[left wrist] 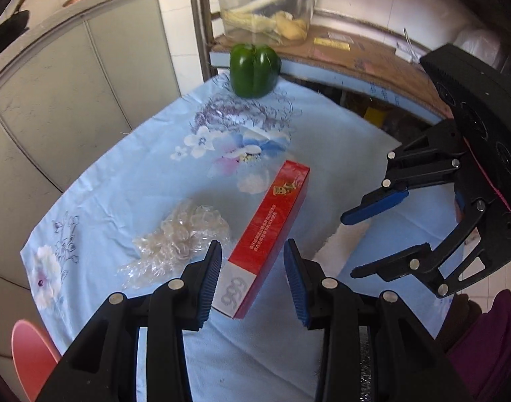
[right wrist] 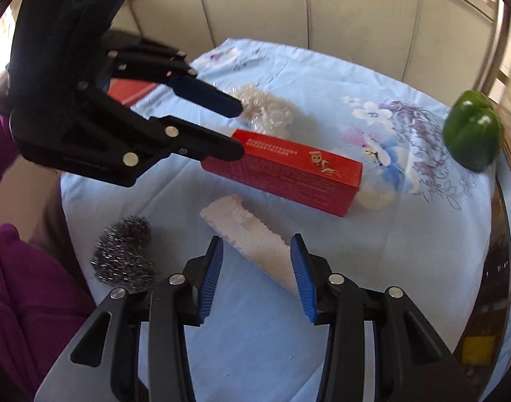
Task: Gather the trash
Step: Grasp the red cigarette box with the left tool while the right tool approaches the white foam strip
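Lying on the blue floral tabletop are the trash items: a red box, a crumpled plastic wrap just beside its left side, and a white foam strip near its other side. The left hand-held gripper is hovering over the box's near end, jaws standing apart, the pads not pressing on it. The right hand-held gripper is hanging above the foam strip, jaws likewise apart and gripping nothing. A steel scourer is sitting at the near edge. A green pepper is resting at the far edge, well apart from the trash.
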`<state>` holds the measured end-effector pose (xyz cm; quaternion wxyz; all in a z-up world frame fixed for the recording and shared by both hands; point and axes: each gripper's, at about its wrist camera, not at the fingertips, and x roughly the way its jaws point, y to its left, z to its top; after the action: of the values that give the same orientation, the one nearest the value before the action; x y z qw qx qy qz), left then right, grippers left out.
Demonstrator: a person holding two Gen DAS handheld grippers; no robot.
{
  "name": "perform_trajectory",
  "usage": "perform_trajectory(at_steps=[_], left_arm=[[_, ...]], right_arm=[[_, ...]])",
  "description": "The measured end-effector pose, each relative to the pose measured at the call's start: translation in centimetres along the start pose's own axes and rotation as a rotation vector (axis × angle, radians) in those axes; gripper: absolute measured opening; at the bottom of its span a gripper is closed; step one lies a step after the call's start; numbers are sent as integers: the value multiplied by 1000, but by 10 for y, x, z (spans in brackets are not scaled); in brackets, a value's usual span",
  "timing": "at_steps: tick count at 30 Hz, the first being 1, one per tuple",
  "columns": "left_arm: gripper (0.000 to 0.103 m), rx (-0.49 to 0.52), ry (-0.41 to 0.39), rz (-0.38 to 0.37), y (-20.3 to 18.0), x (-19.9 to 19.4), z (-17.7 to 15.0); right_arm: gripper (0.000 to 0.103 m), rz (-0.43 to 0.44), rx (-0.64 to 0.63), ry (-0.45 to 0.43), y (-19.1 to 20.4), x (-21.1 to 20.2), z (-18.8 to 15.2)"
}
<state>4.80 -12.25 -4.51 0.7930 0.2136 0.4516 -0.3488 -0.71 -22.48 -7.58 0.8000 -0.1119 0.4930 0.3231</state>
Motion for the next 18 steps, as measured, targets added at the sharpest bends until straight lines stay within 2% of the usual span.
perform_trajectory(at_steps=[4,7,12,14,18], left_arm=[[38,40,47,4,1,18,2],[38,44,52,-5,1,25,3],[31,33,10,-29,1,23,3],[22,17,-16,-42,1,20,1],[22,-21,-71,-50,0,8,-3]], right_arm=[[43,4,-45,30,-4,13,6],[43,-9,-53,61,-9,22,8],[43,-4,-25,33,-12,21,3],[43,-24,-15,27,-10,19,-1],[37,-85,16,12,-6,14,-12]])
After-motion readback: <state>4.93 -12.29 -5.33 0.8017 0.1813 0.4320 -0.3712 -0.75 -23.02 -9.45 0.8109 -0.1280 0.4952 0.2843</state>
